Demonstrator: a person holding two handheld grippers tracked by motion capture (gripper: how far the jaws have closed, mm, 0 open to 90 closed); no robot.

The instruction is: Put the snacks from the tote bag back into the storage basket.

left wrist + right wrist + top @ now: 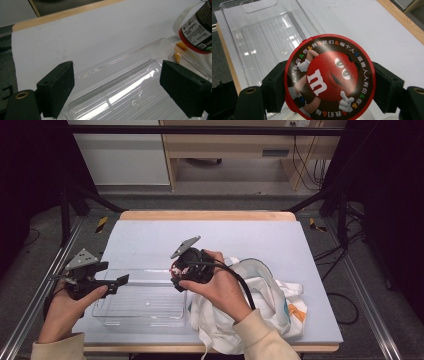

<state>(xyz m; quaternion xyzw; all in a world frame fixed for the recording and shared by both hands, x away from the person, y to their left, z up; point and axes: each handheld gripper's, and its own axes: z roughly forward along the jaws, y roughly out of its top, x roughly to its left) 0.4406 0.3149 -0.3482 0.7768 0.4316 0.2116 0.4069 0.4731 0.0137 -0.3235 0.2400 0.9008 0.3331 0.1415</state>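
A round M&M's can [329, 77] with a red lid showing a red cartoon figure sits between the jaws of my right gripper [330, 83], which is shut on its sides. In the high view the right gripper [178, 273] holds the can [175, 268] at the right end of a clear plastic tray [145, 322]. The tray [262, 32] lies below and beyond the can, with nothing in it. My left gripper [115, 273] stands open by the tray's left end, nothing between its fingers. In the left gripper view the left gripper [117, 65] looks across the tray [150, 50] toward the can [197, 30].
A white cloth tote bag [270, 295] with orange and teal print lies crumpled to the right of the tray, under the right forearm. A white mat [210, 237] covers the wooden table [205, 215]. Metal frame rails run along both sides.
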